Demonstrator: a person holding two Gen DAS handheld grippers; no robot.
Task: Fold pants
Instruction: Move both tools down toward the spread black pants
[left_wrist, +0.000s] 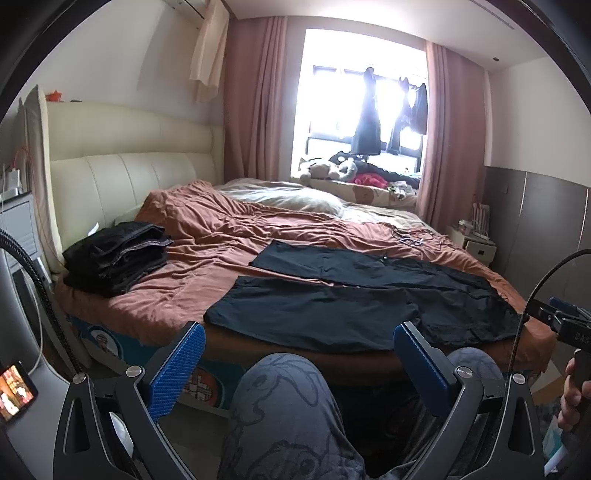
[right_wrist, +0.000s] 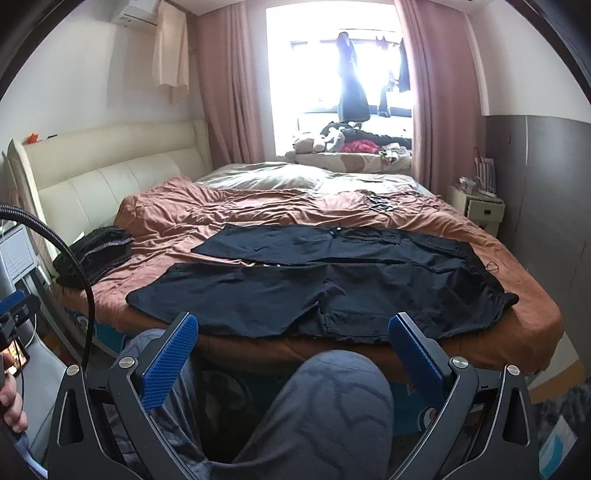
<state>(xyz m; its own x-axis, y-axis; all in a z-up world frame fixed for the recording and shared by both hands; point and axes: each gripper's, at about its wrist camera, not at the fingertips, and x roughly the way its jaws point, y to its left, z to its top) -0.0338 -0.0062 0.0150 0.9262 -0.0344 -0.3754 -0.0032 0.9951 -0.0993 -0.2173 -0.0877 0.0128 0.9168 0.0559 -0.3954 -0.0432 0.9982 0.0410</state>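
Observation:
Black pants (left_wrist: 354, 295) (right_wrist: 332, 280) lie spread flat across the near part of the rust-coloured bedspread (left_wrist: 221, 236) (right_wrist: 207, 210), legs pointing left and waist to the right. My left gripper (left_wrist: 299, 354) is open, held low in front of the bed above the person's knee (left_wrist: 291, 398), apart from the pants. My right gripper (right_wrist: 293, 343) is open too, just short of the bed's near edge, with nothing between its blue pads (right_wrist: 168, 360). The right gripper's body (left_wrist: 569, 325) shows at the far right of the left wrist view.
A stack of folded dark clothes (left_wrist: 114, 254) (right_wrist: 96, 254) sits on the bed's left side by the cream headboard (left_wrist: 129, 173). A bedside cabinet (right_wrist: 480, 206) stands at right. Soft toys and clothes (right_wrist: 343, 142) crowd the window sill. A lit phone (left_wrist: 14, 391) is at lower left.

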